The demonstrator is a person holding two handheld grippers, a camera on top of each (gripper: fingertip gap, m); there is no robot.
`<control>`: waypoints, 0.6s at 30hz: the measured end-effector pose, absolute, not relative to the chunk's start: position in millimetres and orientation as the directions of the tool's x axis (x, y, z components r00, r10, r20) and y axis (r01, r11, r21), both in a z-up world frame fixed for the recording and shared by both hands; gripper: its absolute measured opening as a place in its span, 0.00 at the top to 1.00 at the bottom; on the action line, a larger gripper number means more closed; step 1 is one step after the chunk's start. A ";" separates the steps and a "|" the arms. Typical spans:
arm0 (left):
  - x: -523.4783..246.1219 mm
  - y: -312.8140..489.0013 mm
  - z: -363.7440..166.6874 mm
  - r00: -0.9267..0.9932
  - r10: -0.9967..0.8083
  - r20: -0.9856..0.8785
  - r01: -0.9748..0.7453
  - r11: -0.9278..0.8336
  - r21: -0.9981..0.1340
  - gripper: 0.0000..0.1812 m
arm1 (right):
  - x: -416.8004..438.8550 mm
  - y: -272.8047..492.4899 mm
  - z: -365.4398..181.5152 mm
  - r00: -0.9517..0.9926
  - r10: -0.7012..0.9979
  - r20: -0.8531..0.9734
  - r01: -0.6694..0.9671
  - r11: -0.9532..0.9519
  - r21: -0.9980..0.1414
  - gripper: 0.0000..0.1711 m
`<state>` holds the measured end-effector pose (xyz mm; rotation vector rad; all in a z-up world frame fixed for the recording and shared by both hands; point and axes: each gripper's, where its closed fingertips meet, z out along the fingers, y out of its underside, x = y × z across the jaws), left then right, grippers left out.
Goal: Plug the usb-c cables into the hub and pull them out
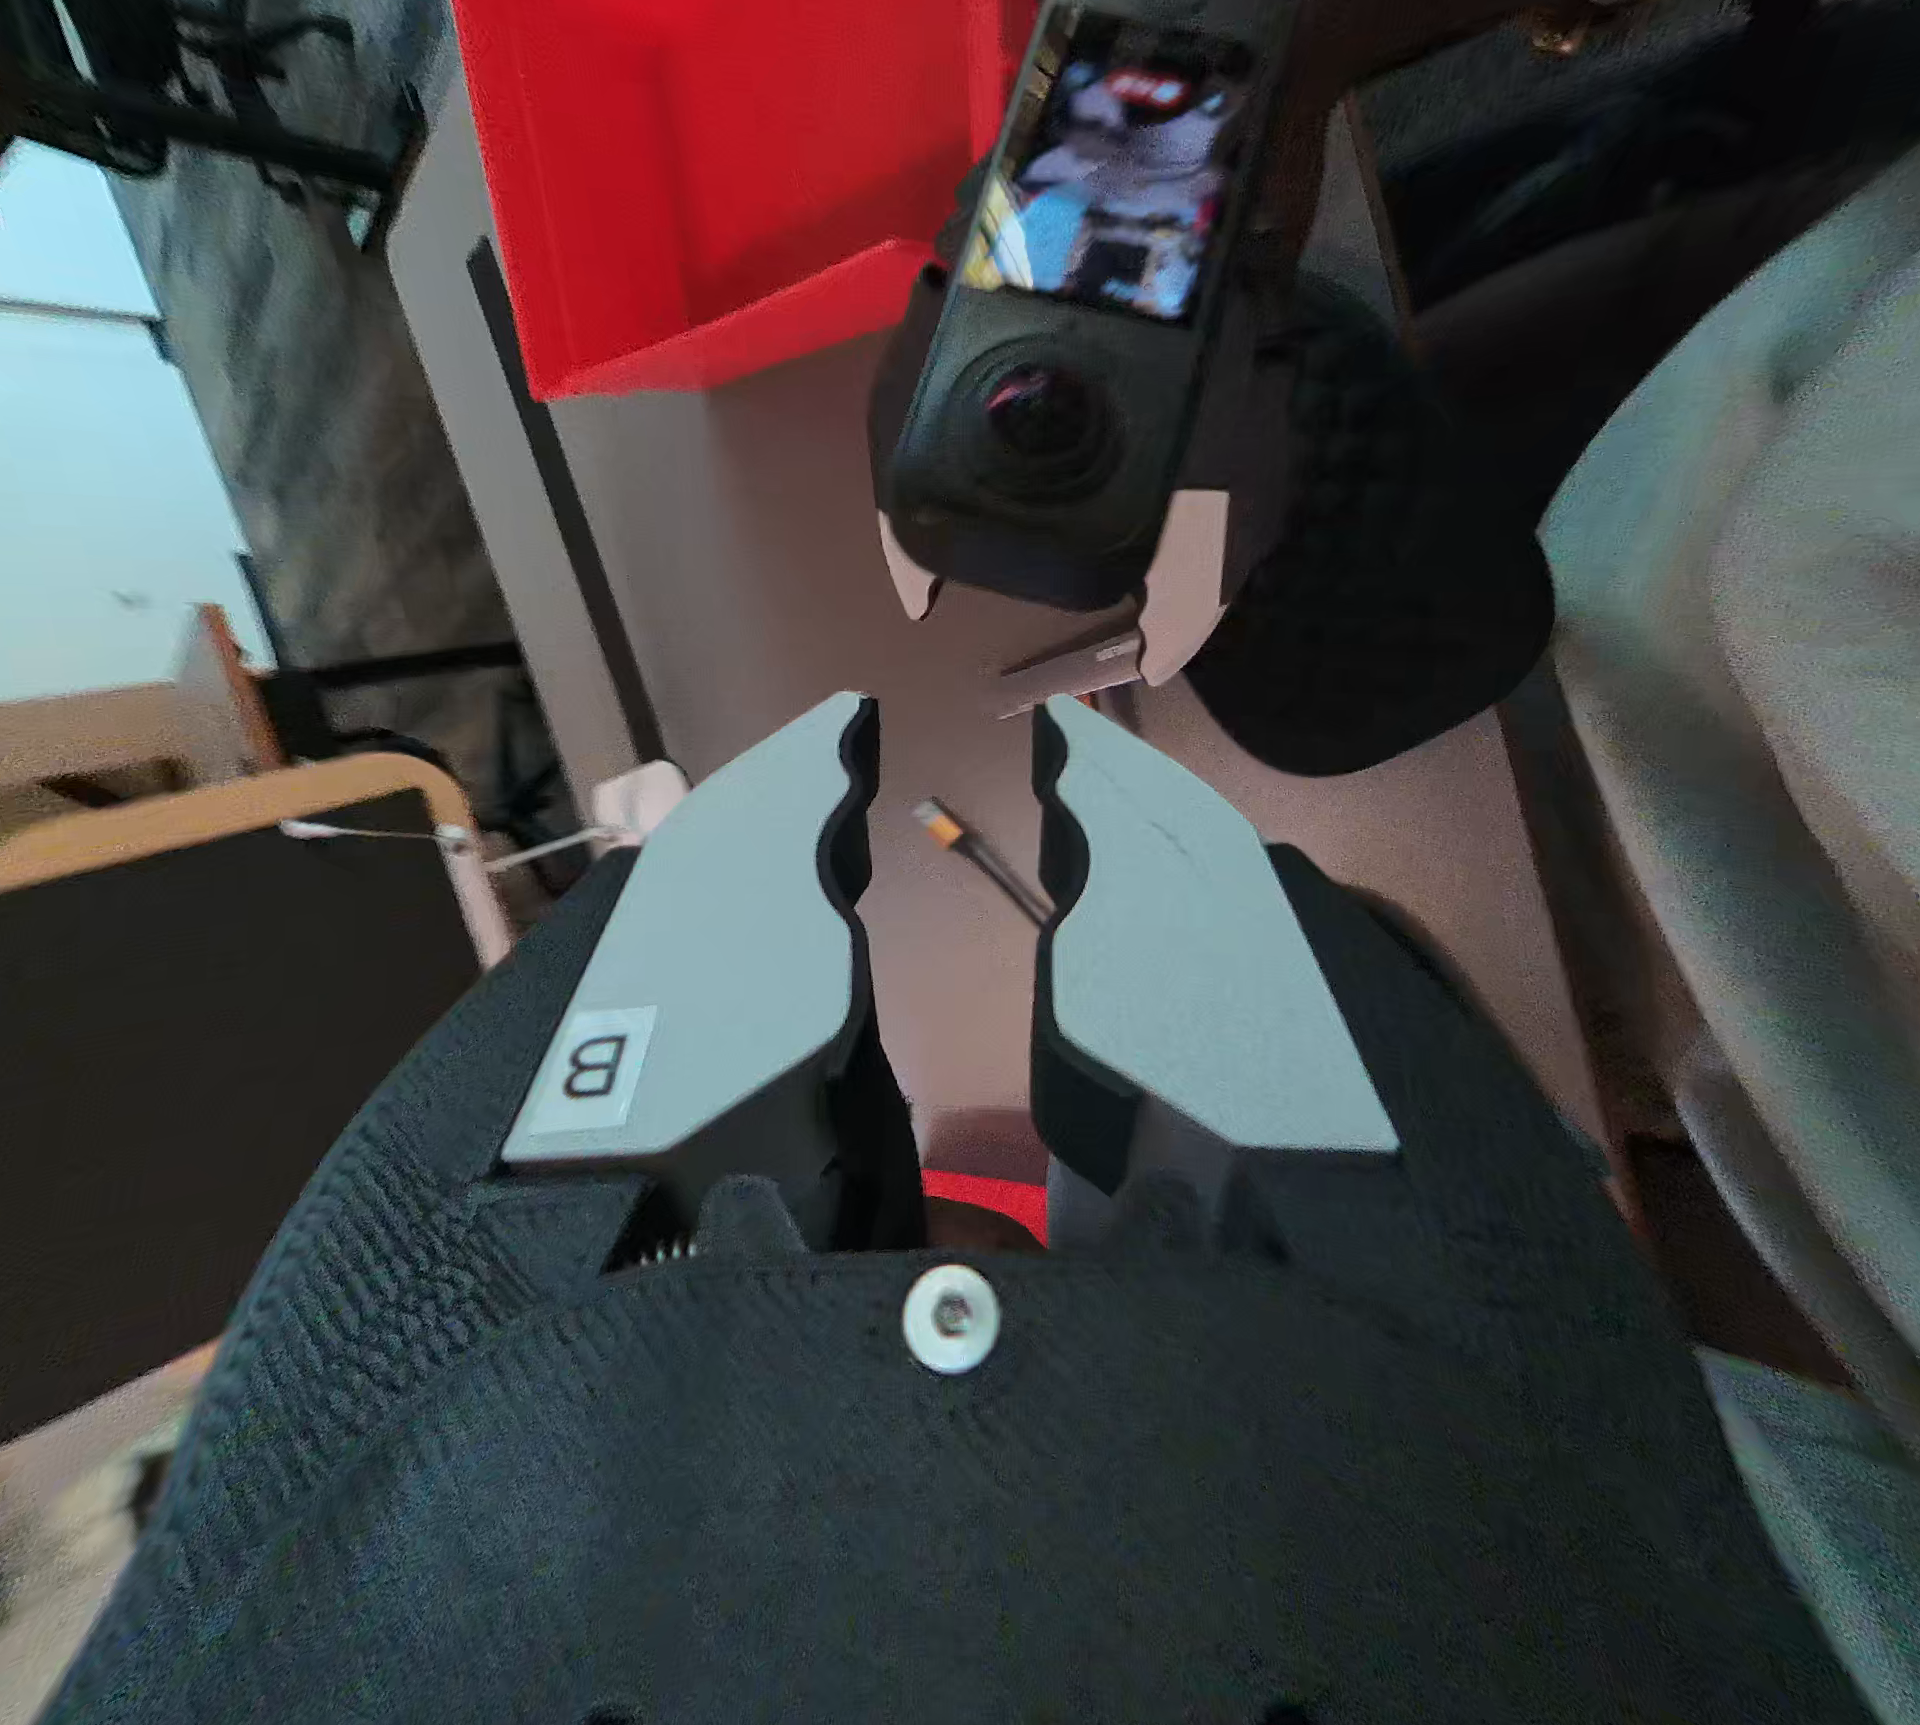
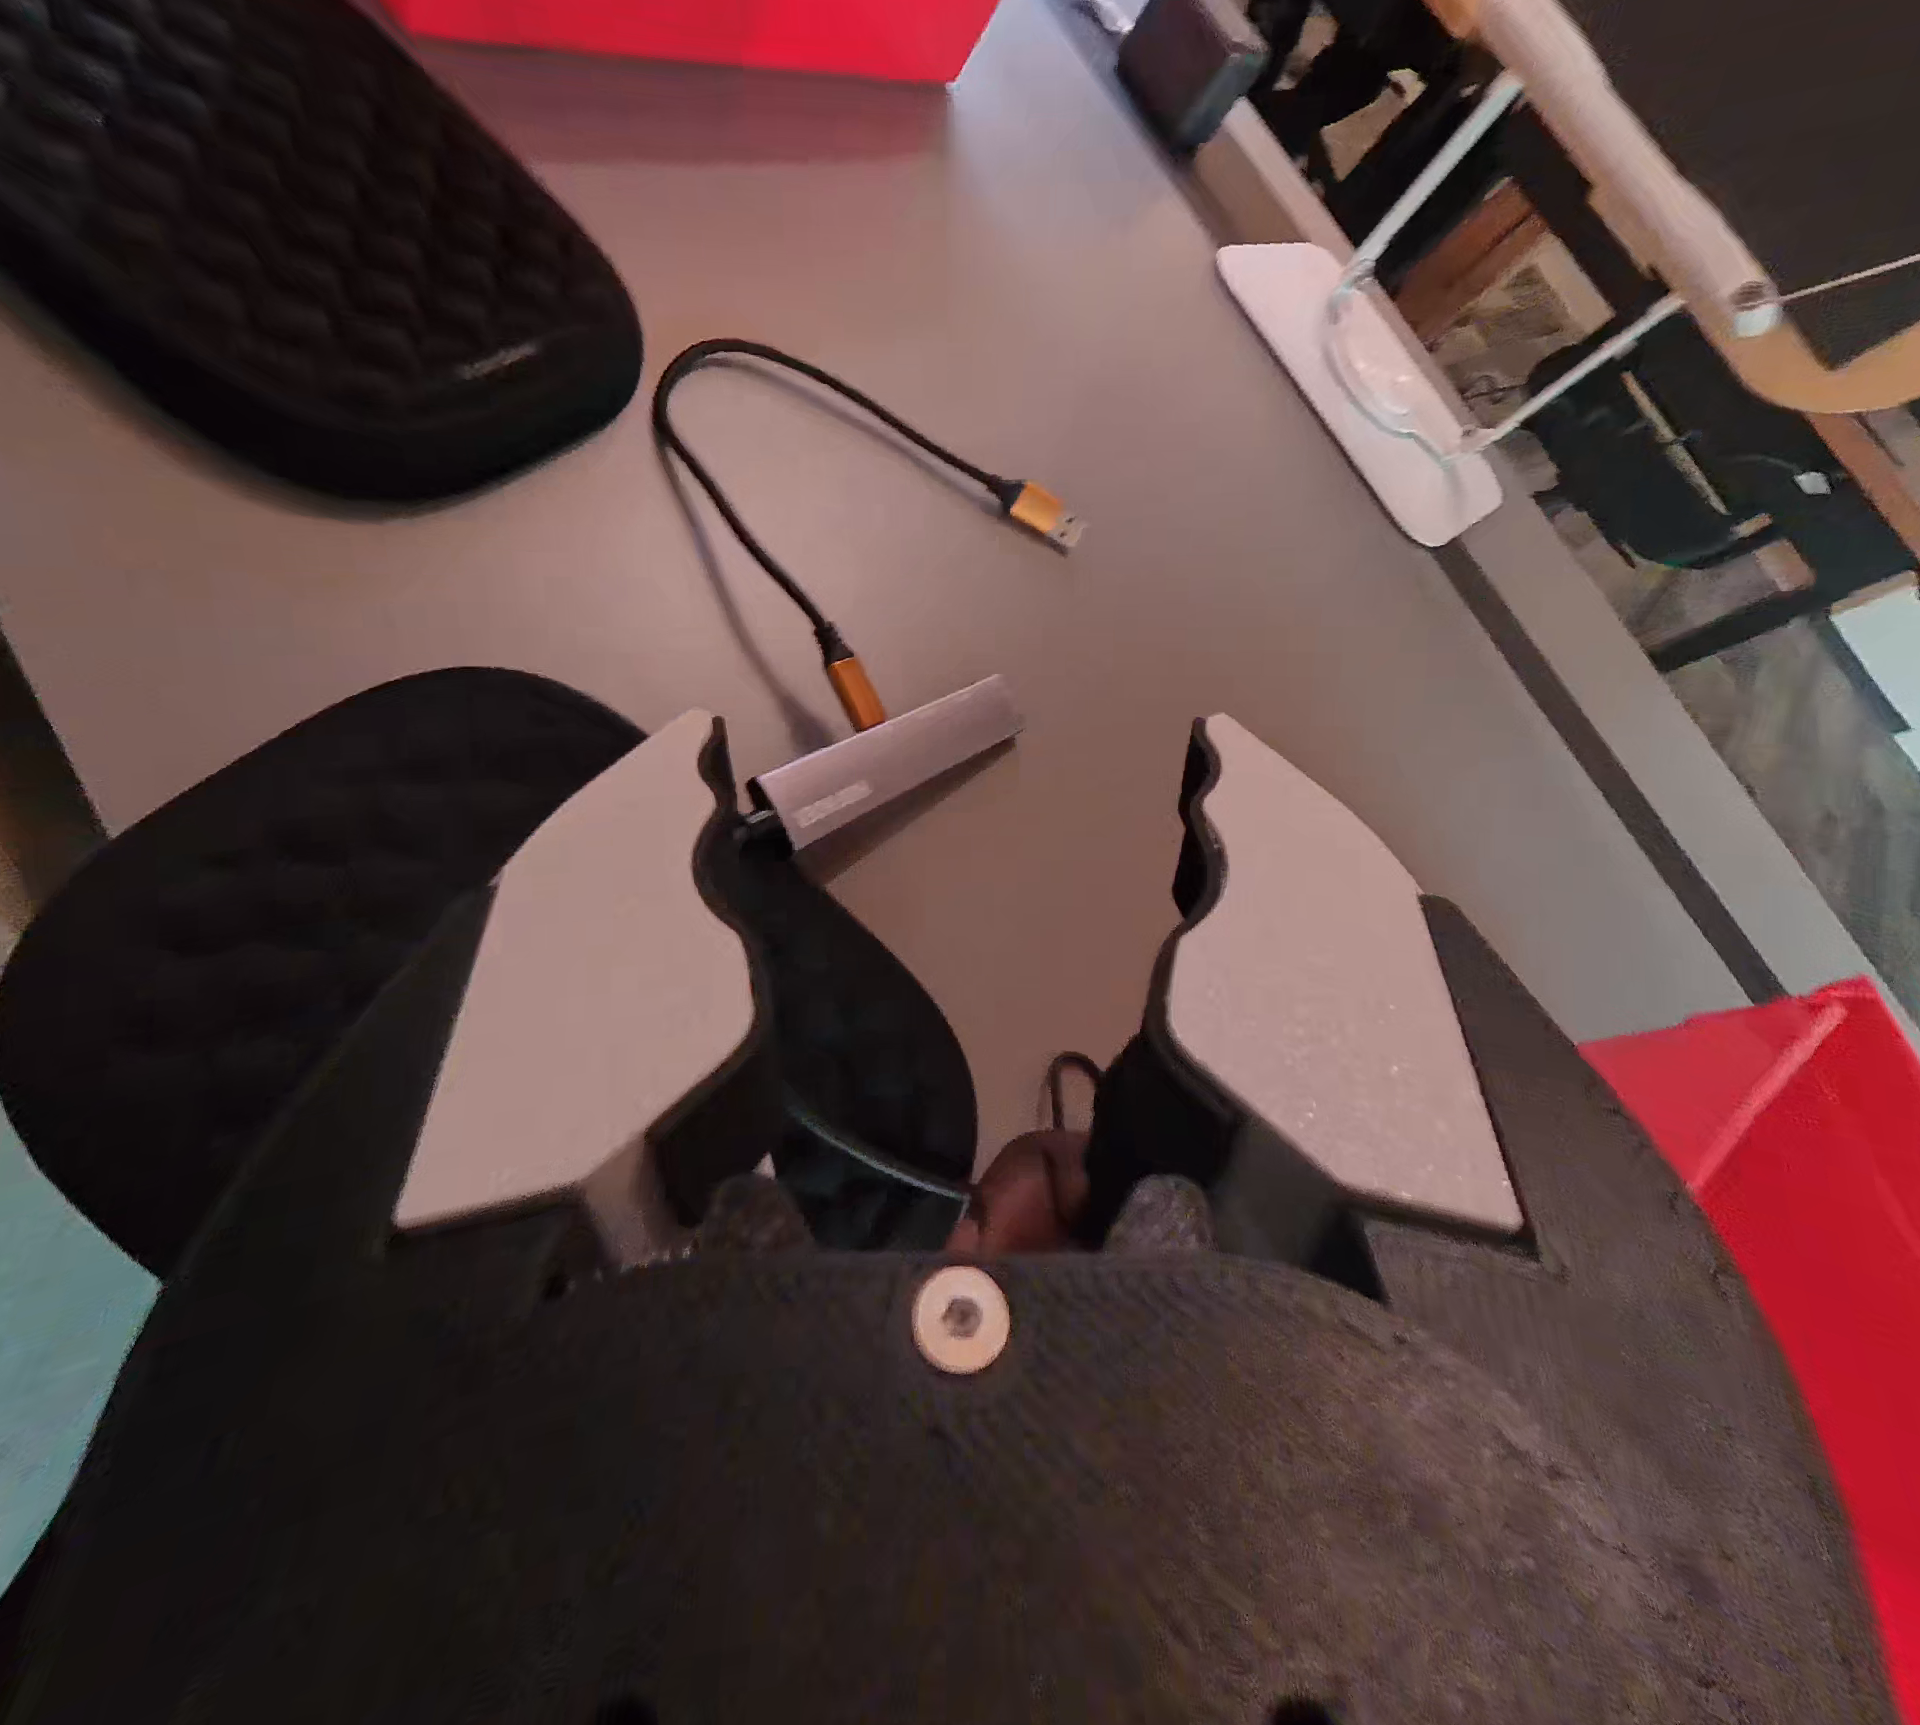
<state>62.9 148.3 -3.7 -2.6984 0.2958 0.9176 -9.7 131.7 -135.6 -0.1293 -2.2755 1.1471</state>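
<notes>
In the left wrist view, the cable [image 1: 977, 854] shows only as an orange plug and a short black stretch before the right finger [image 1: 1174, 927] of the left gripper [image 1: 956, 719] covers it at four o'clock. The hub [image 1: 1070, 662] is a thin grey sliver, mostly hidden under the right gripper [image 1: 1039, 626], so whether that one touches it cannot be told. The red bin [image 1: 727, 96] runs off the top edge.

In the right wrist view, the hub's [image 2: 894, 766] near end at eight o'clock slips behind the left finger [image 2: 613, 927] of the right gripper [image 2: 956, 730]. The black pad [image 2: 239, 200] at ten o'clock is cut by the left edge, and the room at two o'clock is blurred.
</notes>
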 end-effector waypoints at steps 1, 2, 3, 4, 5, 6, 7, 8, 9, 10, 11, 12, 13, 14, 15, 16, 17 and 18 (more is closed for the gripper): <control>68.9 153.2 2.4 0.760 -0.141 -0.635 -0.309 -0.937 -0.161 0.84 | -11.9 133.9 -131.8 -0.816 0.350 0.461 -0.165 0.623 -0.765 0.52; 74.1 157.6 8.3 0.748 -0.159 -0.644 -0.327 -0.933 -0.149 0.84 | -13.2 135.9 -129.3 -0.807 0.360 0.469 -0.165 0.624 -0.763 0.51; 77.5 162.8 13.5 0.737 -0.172 -0.654 -0.349 -0.925 -0.151 0.84 | -14.0 137.5 -127.2 -0.798 0.368 0.477 -0.166 0.627 -0.761 0.51; 79.4 168.3 14.5 0.745 -0.175 -0.643 -0.362 -0.917 -0.169 0.84 | -14.7 138.8 -124.9 -0.790 0.377 0.484 -0.167 0.627 -0.761 0.51; 78.3 168.8 13.7 0.755 -0.174 -0.632 -0.349 -0.923 -0.163 0.84 | -14.8 139.7 -122.5 -0.784 0.385 0.488 -0.169 0.624 -0.763 0.50; 78.7 170.1 13.9 0.758 -0.187 -0.625 -0.358 -0.920 -0.158 0.84 | -13.8 139.6 -119.4 -0.784 0.391 0.483 -0.171 0.611 -0.773 0.50; 84.2 174.0 13.8 0.770 -0.217 -0.600 -0.388 -0.906 -0.171 0.84 | -12.7 139.2 -115.0 -0.787 0.404 0.466 -0.169 0.586 -0.793 0.50; 89.9 177.3 14.6 0.789 -0.242 -0.565 -0.409 -0.893 -0.189 0.84 | -11.8 139.0 -110.0 -0.793 0.419 0.442 -0.163 0.554 -0.817 0.49; 90.1 178.5 18.2 0.797 -0.245 -0.552 -0.413 -0.888 -0.202 0.84 | -11.5 139.6 -105.1 -0.798 0.433 0.419 -0.156 0.523 -0.838 0.49; 86.4 178.5 24.5 0.798 -0.226 -0.558 -0.405 -0.887 -0.220 0.84 | -12.5 141.2 -101.1 -0.799 0.450 0.399 -0.146 0.498 -0.855 0.50; 80.9 177.2 31.9 0.798 -0.192 -0.571 -0.388 -0.889 -0.242 0.84 | -14.0 143.4 -97.8 -0.797 0.465 0.384 -0.137 0.480 -0.866 0.50; 74.7 172.6 38.0 0.794 -0.166 -0.584 -0.371 -0.894 -0.250 0.83 | -15.5 145.9 -95.1 -0.794 0.480 0.373 -0.131 0.464 -0.876 0.50; 67.9 165.3 42.9 0.790 -0.144 -0.596 -0.353 -0.901 -0.250 0.83 | -17.0 148.3 -93.0 -0.791 0.494 0.361 -0.124 0.449 -0.885 0.50; 57.3 158.6 49.8 0.772 -0.100 -0.627 -0.332 -0.905 -0.265 0.83 | -18.3 150.2 -91.6 -0.789 0.506 0.348 -0.116 0.433 -0.894 0.50; 44.1 149.6 55.1 0.753 -0.035 -0.657 -0.297 -0.909 -0.292 0.83 | -19.3 152.0 -91.1 -0.788 0.515 0.336 -0.110 0.419 -0.901 0.50; 31.3 136.8 55.9 0.744 0.038 -0.667 -0.248 -0.911 -0.328 0.83 | -19.5 153.3 -91.2 -0.789 0.520 0.327 -0.106 0.409 -0.906 0.50; 19.8 121.8 52.9 0.741 0.112 -0.662 -0.198 -0.906 -0.375 0.83 | -19.5 154.3 -91.7 -0.790 0.524 0.318 -0.100 0.401 -0.911 0.50; 8.8 104.5 48.2 0.735 0.195 -0.650 -0.147 -0.890 -0.433 0.82 | -19.4 155.3 -92.5 -0.790 0.528 0.311 -0.096 0.396 -0.913 0.50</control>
